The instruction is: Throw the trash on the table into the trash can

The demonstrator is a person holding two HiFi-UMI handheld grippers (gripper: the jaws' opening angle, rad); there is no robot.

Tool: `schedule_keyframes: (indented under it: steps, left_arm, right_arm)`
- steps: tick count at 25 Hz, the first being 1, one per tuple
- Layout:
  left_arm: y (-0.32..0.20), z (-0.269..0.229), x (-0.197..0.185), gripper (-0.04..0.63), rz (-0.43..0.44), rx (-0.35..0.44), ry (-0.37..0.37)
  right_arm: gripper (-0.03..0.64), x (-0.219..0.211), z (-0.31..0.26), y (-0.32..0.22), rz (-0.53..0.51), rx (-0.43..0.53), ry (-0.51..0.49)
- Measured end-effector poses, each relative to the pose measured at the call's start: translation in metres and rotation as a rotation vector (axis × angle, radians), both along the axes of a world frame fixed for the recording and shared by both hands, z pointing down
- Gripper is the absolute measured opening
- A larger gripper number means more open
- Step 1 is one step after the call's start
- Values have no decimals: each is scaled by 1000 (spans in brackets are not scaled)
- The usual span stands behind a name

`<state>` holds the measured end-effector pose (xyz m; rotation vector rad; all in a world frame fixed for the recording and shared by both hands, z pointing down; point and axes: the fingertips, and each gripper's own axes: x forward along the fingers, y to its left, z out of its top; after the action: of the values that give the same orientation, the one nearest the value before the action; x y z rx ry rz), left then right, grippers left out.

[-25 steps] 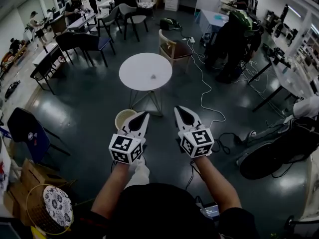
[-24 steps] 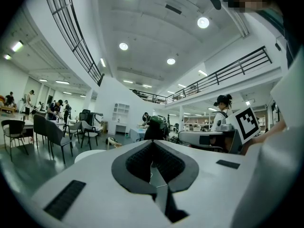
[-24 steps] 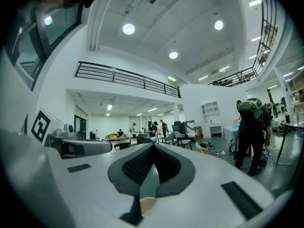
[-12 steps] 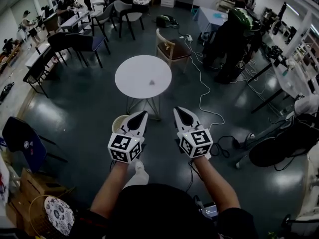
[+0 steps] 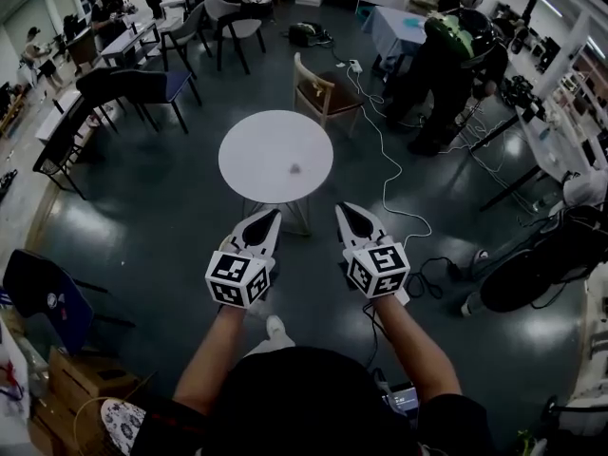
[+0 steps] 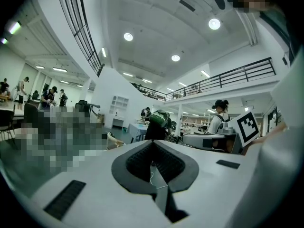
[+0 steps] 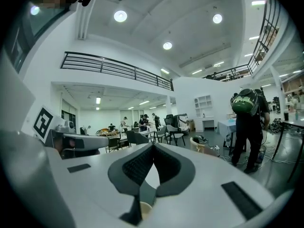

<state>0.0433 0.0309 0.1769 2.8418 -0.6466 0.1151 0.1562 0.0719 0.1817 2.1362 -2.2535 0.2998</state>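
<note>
A small grey scrap of trash (image 5: 294, 169) lies on the round white table (image 5: 256, 145) ahead of me. Both grippers are held side by side short of the table's near edge, level and pointing at it. My left gripper (image 5: 274, 214) is shut with nothing in it, and its tip (image 6: 153, 141) shows closed in the left gripper view. My right gripper (image 5: 342, 207) is likewise shut and empty (image 7: 153, 144). The cream trash can (image 7: 144, 209) shows only as a rim below the right jaws. In the head view the left gripper hides it.
A wooden chair (image 5: 318, 88) stands behind the table. A white cable (image 5: 388, 174) runs across the dark floor on the right, towards a black bag (image 5: 532, 275). Dark chairs (image 5: 142, 88) and desks stand at the left. A person with a green backpack (image 5: 456, 41) stands at the back right.
I have walked towards the table with both shut grippers held out, and it now sits closer. The trash can, seen earlier beside the left gripper, has slipped behind it.
</note>
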Motion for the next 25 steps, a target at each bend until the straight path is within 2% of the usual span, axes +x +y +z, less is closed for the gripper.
schedule_keyframes:
  steps: [11,17,25]
  left_arm:
    - [-70,32,-17,9,66,-62,-8]
    - [-82,46,-9,9,102,-79,-26]
    - [-94,70,0,9,101,-118,-50]
  right_arm:
    - [17,-17,29,-60,65,-48,-13]
    - [17,-8,36,-71,82,-76,-11]
    - [17,3,54,-82,86,-114,-19]
